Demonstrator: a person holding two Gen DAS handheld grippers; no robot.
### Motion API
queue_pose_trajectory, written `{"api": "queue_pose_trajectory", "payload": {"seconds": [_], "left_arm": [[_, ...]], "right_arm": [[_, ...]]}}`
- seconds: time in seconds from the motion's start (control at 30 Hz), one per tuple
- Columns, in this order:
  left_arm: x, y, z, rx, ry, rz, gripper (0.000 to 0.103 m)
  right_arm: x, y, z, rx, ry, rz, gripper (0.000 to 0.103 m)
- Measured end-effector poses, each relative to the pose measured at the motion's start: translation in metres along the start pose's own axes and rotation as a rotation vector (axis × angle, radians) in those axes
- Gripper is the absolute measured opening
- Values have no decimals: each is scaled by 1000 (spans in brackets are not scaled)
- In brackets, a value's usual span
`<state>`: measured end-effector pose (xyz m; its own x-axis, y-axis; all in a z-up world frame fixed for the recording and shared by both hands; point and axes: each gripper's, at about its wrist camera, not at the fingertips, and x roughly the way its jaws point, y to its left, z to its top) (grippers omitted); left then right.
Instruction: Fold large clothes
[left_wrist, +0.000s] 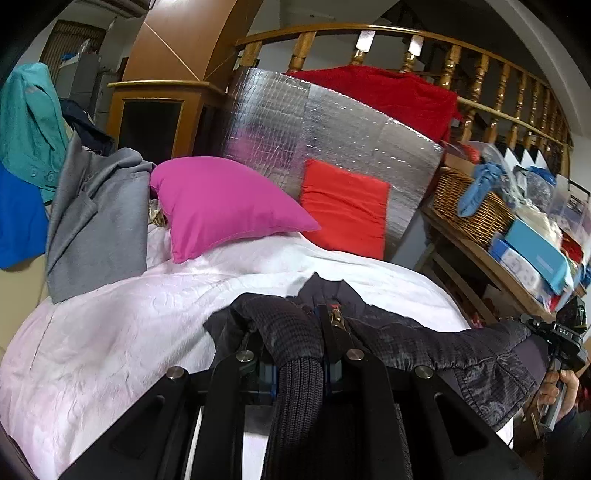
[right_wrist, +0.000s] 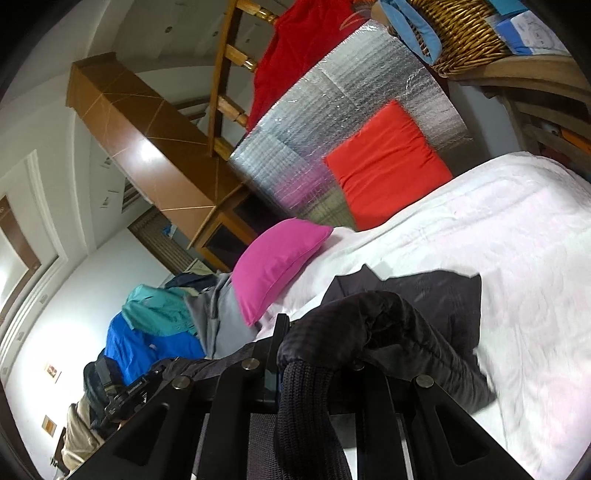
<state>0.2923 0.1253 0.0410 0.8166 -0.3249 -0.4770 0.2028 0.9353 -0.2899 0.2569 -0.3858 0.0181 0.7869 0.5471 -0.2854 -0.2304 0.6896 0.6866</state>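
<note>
A dark navy quilted jacket with ribbed knit cuffs is stretched between my two grippers above the white bedspread. My left gripper is shut on one knit cuff and the sleeve end; the jacket's collar and zipper lie just beyond it. My right gripper is shut on the other knit cuff; the jacket body trails onto the bedspread. The right gripper also shows at the far right of the left wrist view.
A magenta pillow and a red cushion lie at the bed's head against a silver foil board. A grey garment, teal and blue clothes hang left. A shelf with a wicker basket stands right.
</note>
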Motion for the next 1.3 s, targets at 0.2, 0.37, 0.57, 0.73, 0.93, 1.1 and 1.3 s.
{"api": "queue_pose_trajectory", "payload": {"seconds": [0.2,0.37,0.57,0.73,0.93,1.1,1.3], "left_arm": [[56,8,25,-12,27,36,18],[110,18,35,-34,77,80,18],[184,35,35,-69,195,124,18],[226,41,29,-62,266,162,18],[256,55,19,-84,314,182,18],[277,64,9,-104,361,216,18],[290,66,2,-100,386,236,18]], "right_arm": [[58,-20,37,17,18,-59,15],[114,-47,61,32,58,-123,15],[174,-91,72,89,132,-197,15],[207,-131,68,171,199,-250,15],[234,-160,69,231,242,-263,15],[254,-175,63,268,258,-291,15],[263,-195,52,350,270,-309,16]]}}
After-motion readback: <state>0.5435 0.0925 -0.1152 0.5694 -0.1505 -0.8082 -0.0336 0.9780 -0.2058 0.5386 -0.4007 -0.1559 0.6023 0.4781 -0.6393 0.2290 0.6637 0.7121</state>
